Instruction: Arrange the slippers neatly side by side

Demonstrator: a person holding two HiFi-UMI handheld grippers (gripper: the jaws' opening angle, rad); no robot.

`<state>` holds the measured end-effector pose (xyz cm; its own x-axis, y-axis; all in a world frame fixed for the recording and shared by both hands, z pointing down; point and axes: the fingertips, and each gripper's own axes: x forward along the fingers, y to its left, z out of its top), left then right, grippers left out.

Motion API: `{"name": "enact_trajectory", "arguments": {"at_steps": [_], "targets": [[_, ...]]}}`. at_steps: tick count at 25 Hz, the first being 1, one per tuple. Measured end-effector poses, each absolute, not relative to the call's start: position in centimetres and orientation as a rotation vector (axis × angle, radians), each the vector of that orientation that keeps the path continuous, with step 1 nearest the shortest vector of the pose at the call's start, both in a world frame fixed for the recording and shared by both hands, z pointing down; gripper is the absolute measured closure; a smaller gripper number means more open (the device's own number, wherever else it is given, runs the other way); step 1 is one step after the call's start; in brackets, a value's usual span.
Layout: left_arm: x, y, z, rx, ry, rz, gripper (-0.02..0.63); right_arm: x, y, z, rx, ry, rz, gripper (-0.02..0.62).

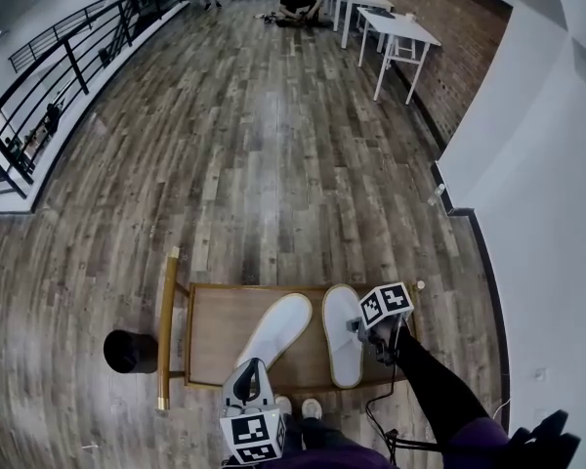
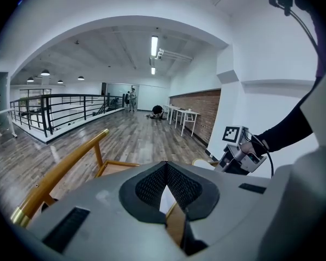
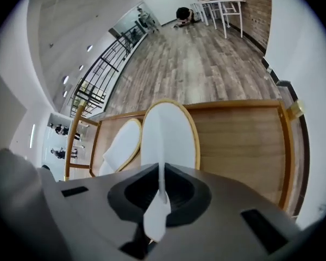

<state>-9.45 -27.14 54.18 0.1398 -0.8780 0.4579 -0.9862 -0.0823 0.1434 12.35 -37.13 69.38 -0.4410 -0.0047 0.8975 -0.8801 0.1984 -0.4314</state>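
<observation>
The right hand-held gripper (image 1: 359, 331) is clamped on the thin near-side edge of the right slipper (image 1: 343, 348), which lies on the low wooden table (image 1: 218, 332) with its long axis running straight away from the person. The left slipper (image 1: 277, 328) lies just beside it but slanted: the toes nearly meet and its heel splays out to the left. That heel sits just ahead of the left hand-held gripper (image 1: 246, 383), whose jaws are closed with nothing clearly pinched. Squaring the pair likely means swinging that heel inward, and the left hand is nearer.
</observation>
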Motion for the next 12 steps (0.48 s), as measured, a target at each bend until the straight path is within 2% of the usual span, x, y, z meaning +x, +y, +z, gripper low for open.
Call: {"name": "enact_trajectory", "arguments": {"at_steps": [12], "targets": [[-10.4, -26.8, 54.5, 2.003, -1.789, 0.388, 0.604, 11.5, -37.3, 72.6, 0.849, -1.635, 1.367, 0.577]]}}
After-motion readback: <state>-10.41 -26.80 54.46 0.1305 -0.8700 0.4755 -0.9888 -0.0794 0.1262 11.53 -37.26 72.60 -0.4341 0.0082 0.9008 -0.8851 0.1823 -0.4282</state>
